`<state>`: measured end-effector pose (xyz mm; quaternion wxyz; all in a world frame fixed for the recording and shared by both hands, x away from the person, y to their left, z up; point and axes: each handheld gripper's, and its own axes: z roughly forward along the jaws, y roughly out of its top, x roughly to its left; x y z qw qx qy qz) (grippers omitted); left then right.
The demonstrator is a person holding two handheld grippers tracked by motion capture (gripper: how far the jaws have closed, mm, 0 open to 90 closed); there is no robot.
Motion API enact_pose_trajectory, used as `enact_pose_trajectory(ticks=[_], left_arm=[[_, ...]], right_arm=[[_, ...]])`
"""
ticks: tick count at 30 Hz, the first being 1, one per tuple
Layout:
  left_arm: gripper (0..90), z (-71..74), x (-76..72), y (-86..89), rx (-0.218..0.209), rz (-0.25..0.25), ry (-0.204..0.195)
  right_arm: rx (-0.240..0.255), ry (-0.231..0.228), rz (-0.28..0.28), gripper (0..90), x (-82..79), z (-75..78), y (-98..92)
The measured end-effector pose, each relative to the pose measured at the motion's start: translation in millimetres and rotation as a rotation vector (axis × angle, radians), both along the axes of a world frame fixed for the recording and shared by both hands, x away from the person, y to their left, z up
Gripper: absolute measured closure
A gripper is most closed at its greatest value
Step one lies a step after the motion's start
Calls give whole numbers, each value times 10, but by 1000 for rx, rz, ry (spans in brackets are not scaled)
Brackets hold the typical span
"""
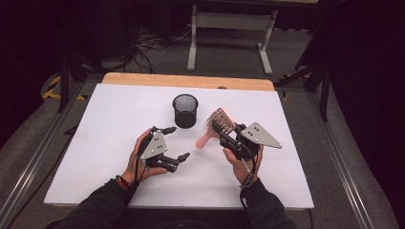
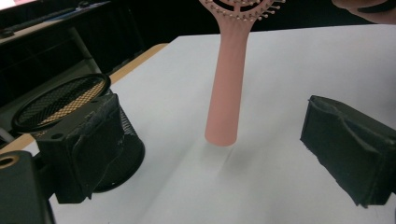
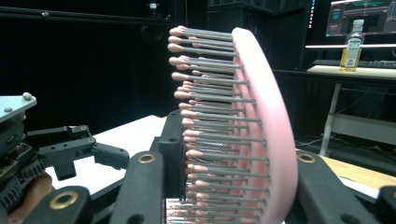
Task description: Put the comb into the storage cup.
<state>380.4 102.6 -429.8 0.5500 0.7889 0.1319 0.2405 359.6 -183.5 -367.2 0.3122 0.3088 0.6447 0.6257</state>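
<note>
A: Notes, left side first. The left gripper (image 1: pixel 175 143) sits low over the white table (image 1: pixel 95 157), jaws wide apart with nothing between them. In the left gripper view the two black pads frame bare tabletop.

B: And the pen cup?

A: The black mesh cup (image 1: pixel 185 110) stands upright just beyond the left gripper's upper jaw — close, not touching as far as the high view tells.

B: Moving right?

A: The pink hairbrush (image 1: pixel 216 127) is off the table, handle hanging down and toward the left hand, its free end just above the surface. The long axis runs from the bristle head, up at the right, down-left to the handle tip.

B: Who holds it?

A: The right gripper (image 1: pixel 224 136), clamped on the bristle head; its own view shows the jaws on either side of the pad and bristles (image 3: pixel 210 135).

B: So the relation that matters?

A: The handle (image 2: pixel 226 88) lies straight ahead of the open left jaws, roughly centred between them, farther out. The left gripper is the nearer one to that free end; likely a handover, or a drop into the cup beside it.
</note>
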Motion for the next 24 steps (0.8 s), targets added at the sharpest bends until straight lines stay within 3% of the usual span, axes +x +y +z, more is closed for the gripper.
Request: enact_pose_trajectory(ticks=[16, 24], left_arm=[[68, 28, -20, 138, 5, -12, -8], [63, 44, -43, 284, 0, 20, -22]], right_arm=[[-11, -15, -9, 633, -15, 53, -62], [-19, -27, -7, 632, -35, 75, -61]])
